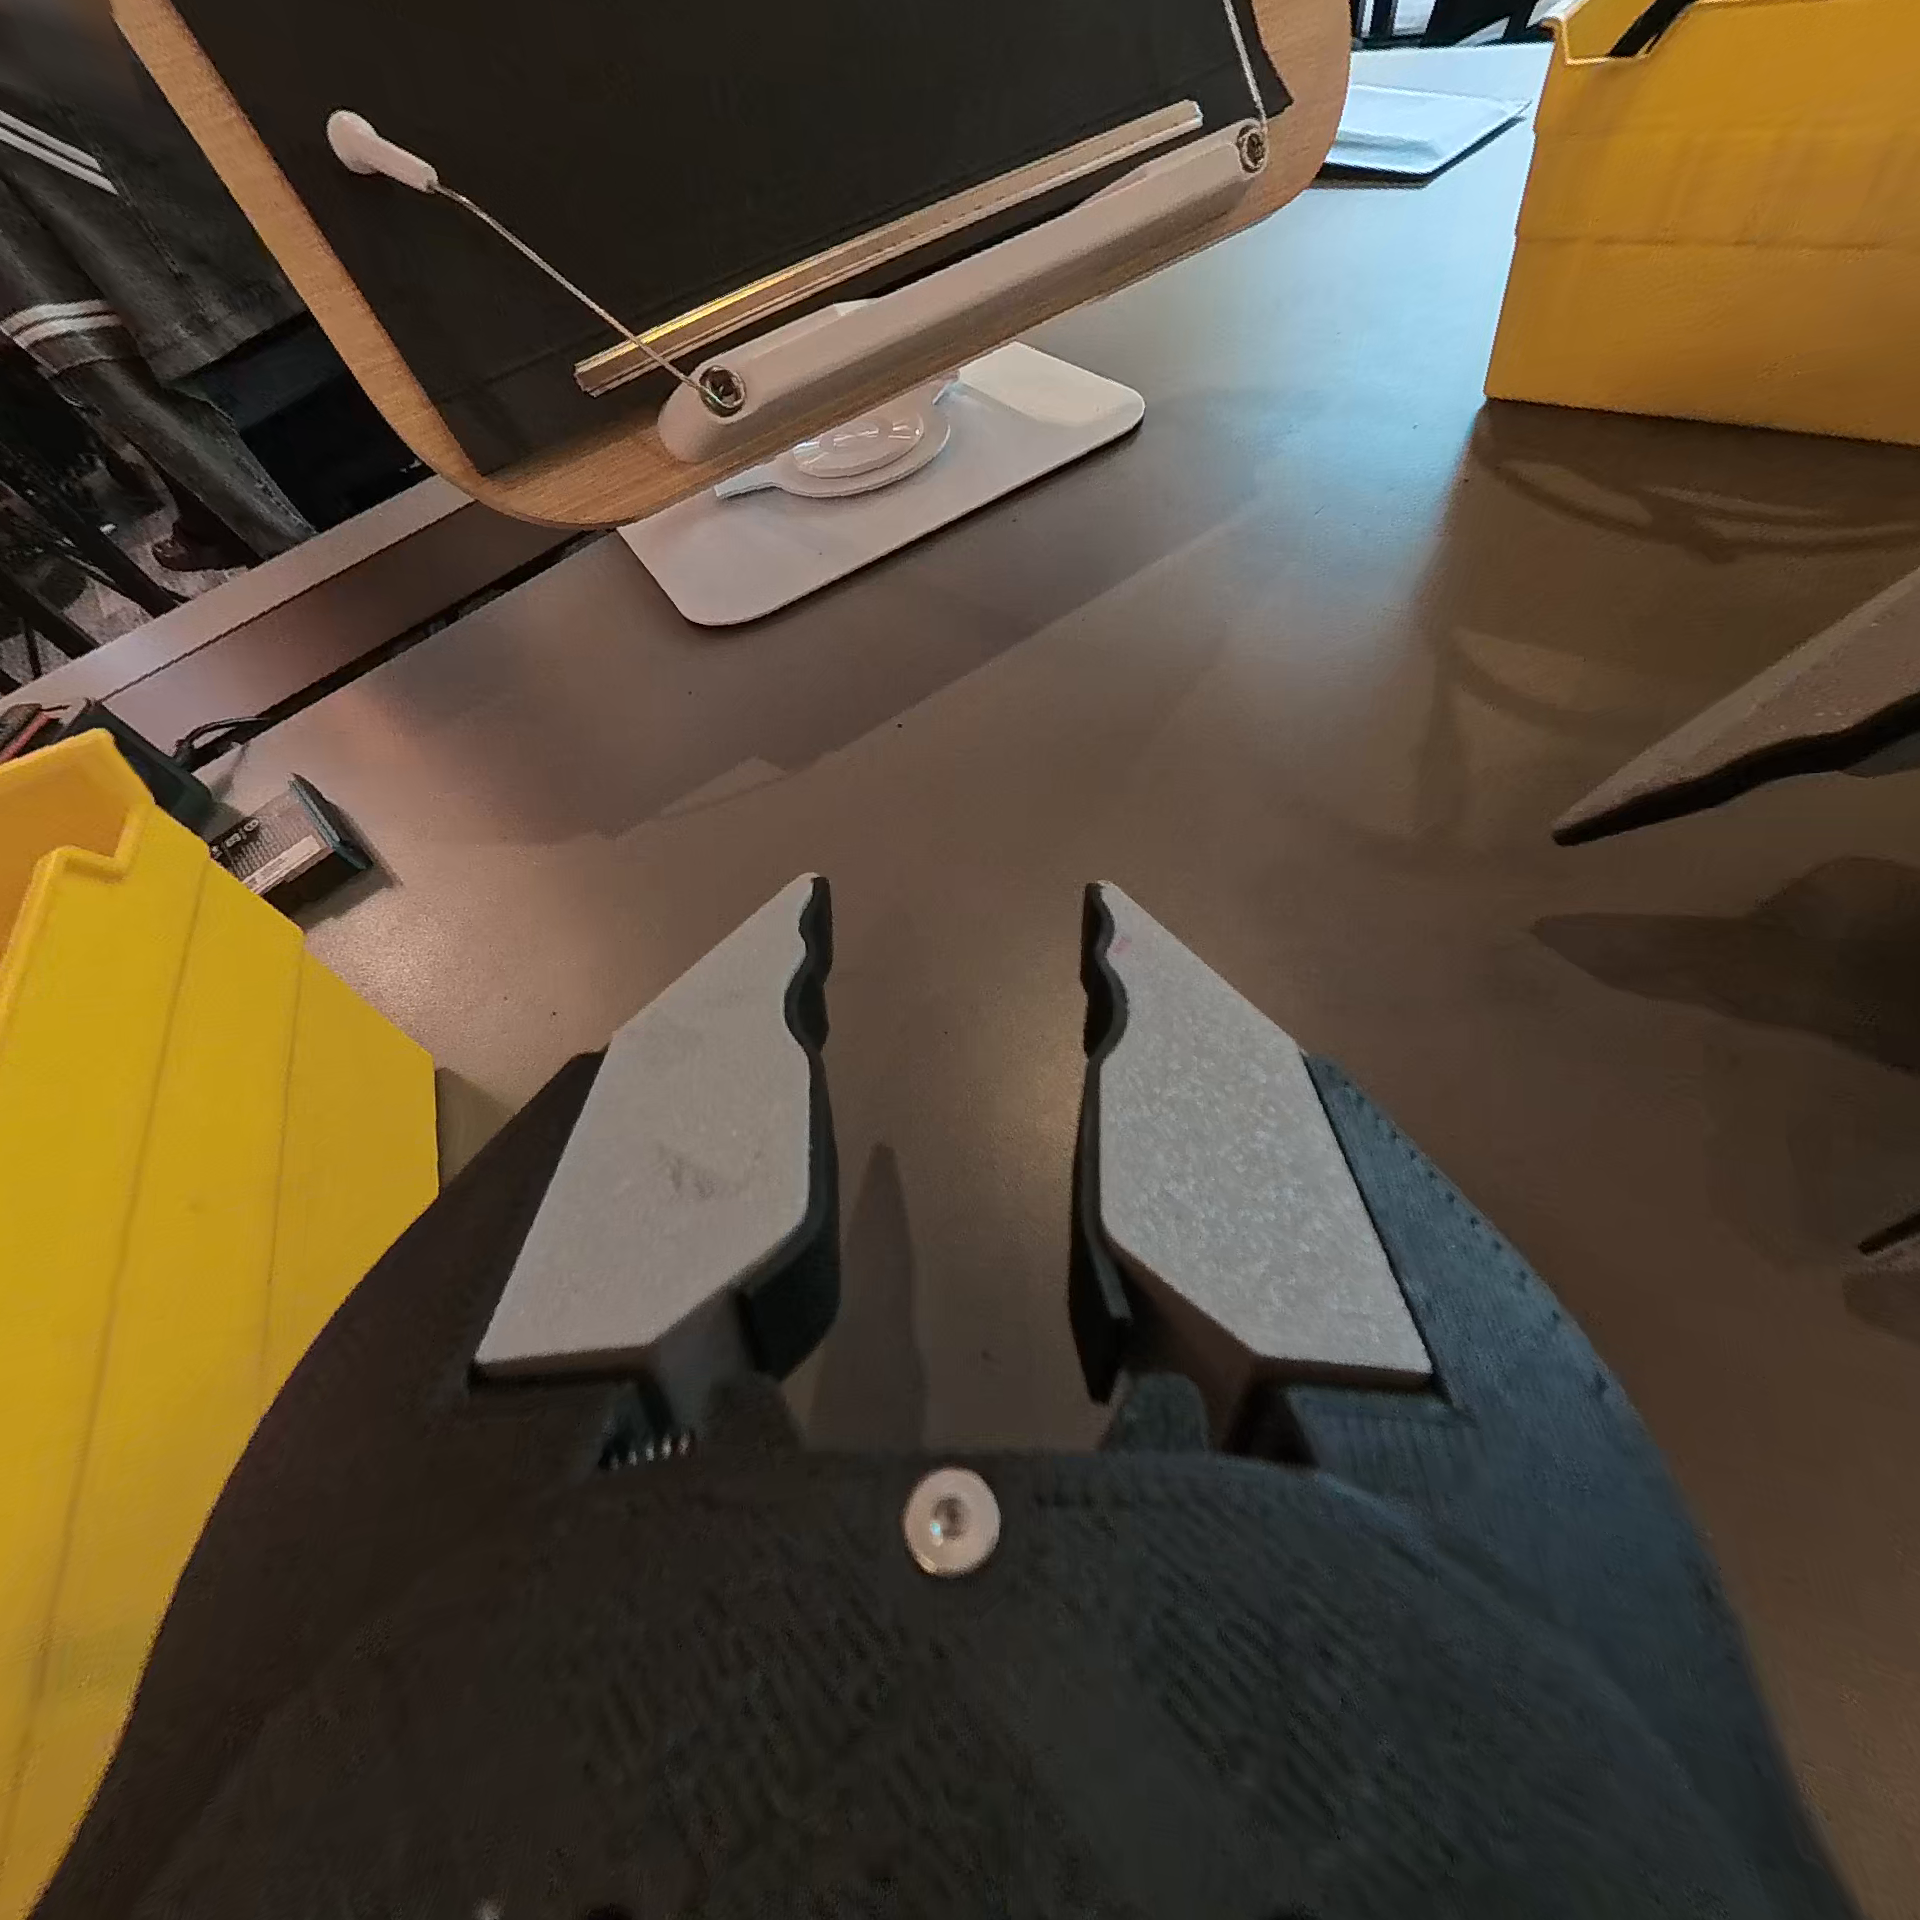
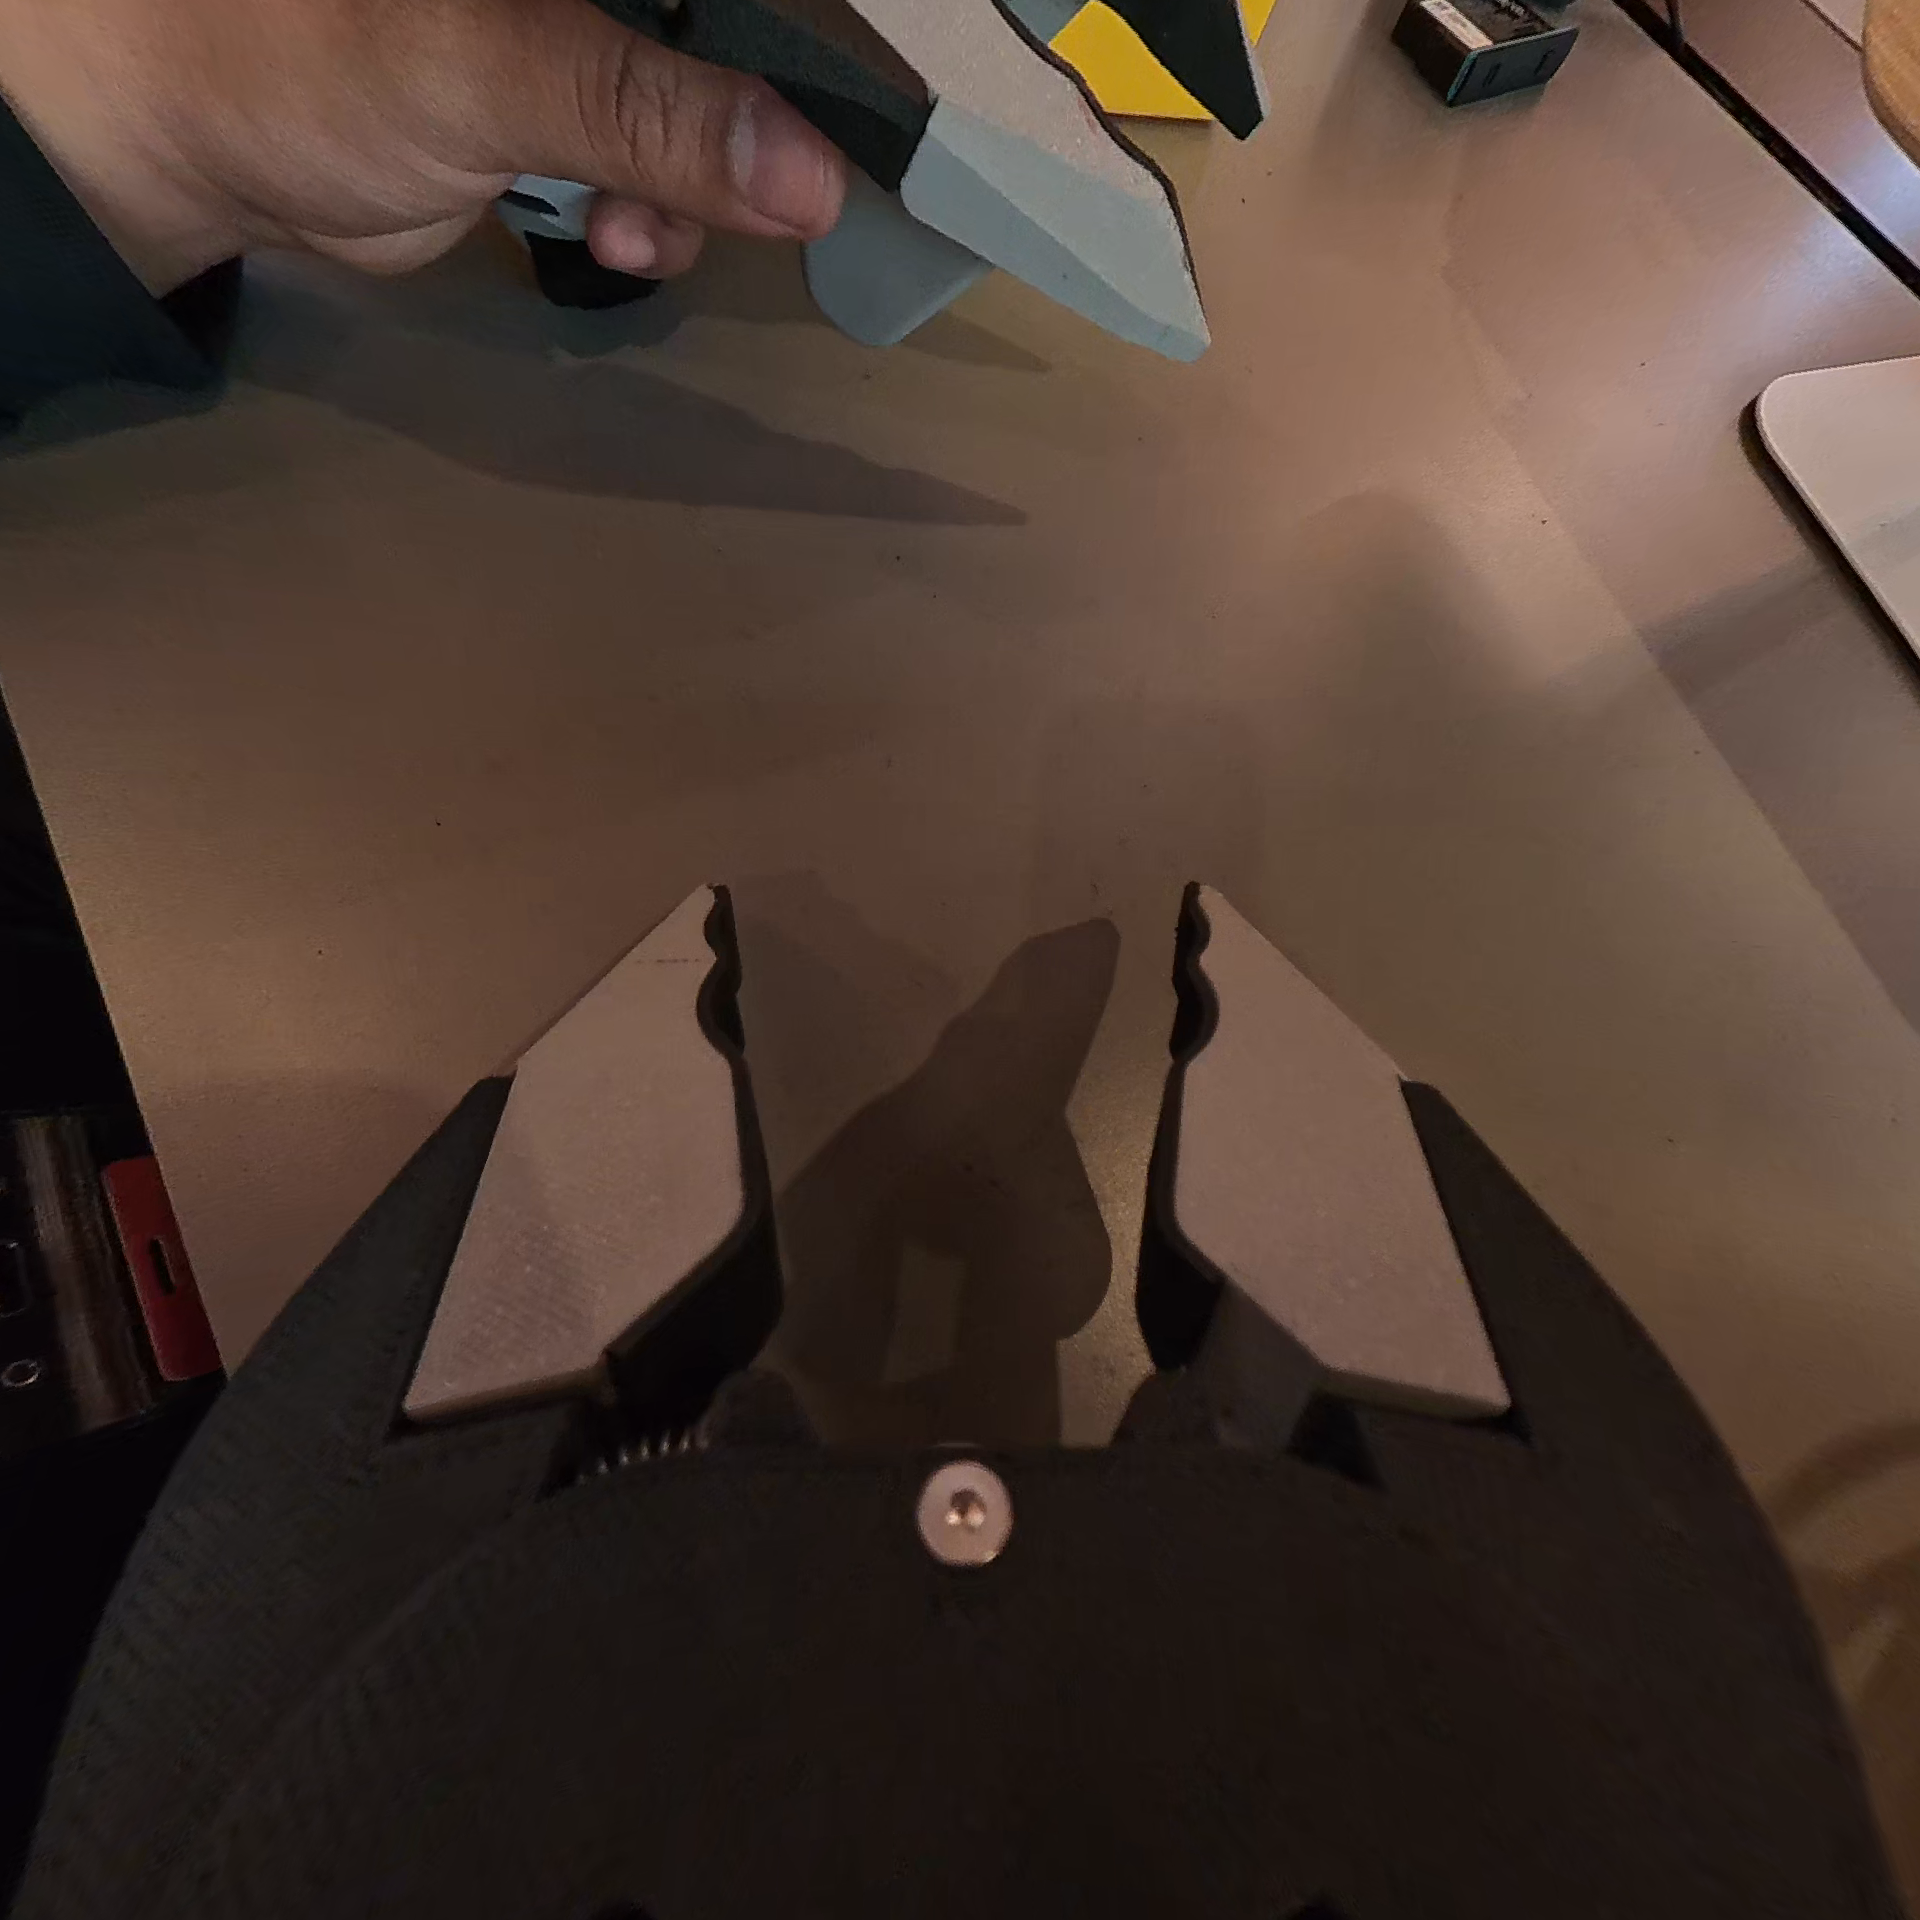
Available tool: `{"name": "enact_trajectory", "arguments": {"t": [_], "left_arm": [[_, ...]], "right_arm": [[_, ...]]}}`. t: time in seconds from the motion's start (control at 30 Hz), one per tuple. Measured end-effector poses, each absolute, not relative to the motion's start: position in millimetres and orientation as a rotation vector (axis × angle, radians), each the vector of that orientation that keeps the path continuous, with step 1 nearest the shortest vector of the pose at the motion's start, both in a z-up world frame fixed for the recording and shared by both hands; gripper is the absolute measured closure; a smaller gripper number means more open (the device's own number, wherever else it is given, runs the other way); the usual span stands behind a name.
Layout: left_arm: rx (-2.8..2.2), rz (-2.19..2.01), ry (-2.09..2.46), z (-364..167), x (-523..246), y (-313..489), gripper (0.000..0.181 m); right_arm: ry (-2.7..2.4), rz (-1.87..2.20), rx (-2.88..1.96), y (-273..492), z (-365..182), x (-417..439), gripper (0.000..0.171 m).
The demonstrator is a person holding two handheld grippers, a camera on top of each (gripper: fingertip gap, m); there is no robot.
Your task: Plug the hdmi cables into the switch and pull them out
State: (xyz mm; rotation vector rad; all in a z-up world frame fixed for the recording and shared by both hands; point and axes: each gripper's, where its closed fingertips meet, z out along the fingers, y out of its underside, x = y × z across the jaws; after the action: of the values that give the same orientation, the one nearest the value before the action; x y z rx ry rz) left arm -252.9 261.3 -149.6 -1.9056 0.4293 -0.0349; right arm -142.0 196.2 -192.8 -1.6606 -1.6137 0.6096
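Note:
A small black box, likely the switch (image 1: 294, 844), lies on the dark table at the left, behind a yellow bin; it also shows at the top of the right wrist view (image 2: 1486, 47). A thin black cable (image 1: 213, 740) runs beside it. No cable is in either gripper. My left gripper (image 1: 956, 909) is open and empty over bare table. My right gripper (image 2: 951, 904) is open and empty, wider apart, low over the table. A hand (image 2: 416, 125) holds the left gripper (image 2: 1216, 239) at the top of the right wrist view.
A wooden-rimmed stand with a dark panel (image 1: 727, 156) sits on a white base (image 1: 904, 509) ahead. Yellow bins stand at the near left (image 1: 156, 1195) and far right (image 1: 1714, 239). A black and red device (image 2: 135, 1278) is at the table's left edge.

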Motion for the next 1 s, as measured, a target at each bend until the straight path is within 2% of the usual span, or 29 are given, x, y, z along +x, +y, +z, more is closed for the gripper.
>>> {"name": "enact_trajectory", "arguments": {"t": [0.27, 0.43, 0.57, 0.67, 0.77, 0.87, 1.0], "left_arm": [[-1.874, -0.015, 0.377, -143.6, -259.2, 257.2, 0.137], [-1.835, -0.015, 0.258, -134.5, -270.3, 246.4, 0.129], [-1.776, 0.007, 0.116, -123.8, -283.8, 226.5, 0.121], [-1.723, 0.028, 0.036, -115.7, -286.4, 194.7, 0.119], [-1.641, 0.07, 0.025, -104.2, -278.8, 155.2, 0.122], [-1.536, 0.146, -0.053, -79.5, -284.8, 131.1, 0.135], [-1.664, 0.166, 0.013, -70.3, -281.2, 120.3, 0.115]], "right_arm": [[-1.598, 0.675, -1.663, 194.9, -188.9, -141.9, 0.089], [-1.584, 0.741, -1.55, 186.9, -174.5, -142.3, 0.092], [-1.573, 0.711, -1.536, 189.8, -173.5, -143.7, 0.084], [-1.519, 0.63, -1.502, 198.2, -168.4, -139.0, 0.091], [-1.482, 0.559, -1.474, 203.2, -164.9, -135.3, 0.097], [-1.476, 0.479, -1.478, 207.5, -168.0, -132.6, 0.099], [-1.478, 0.384, -1.483, 209.2, -172.7, -128.4, 0.107]]}}
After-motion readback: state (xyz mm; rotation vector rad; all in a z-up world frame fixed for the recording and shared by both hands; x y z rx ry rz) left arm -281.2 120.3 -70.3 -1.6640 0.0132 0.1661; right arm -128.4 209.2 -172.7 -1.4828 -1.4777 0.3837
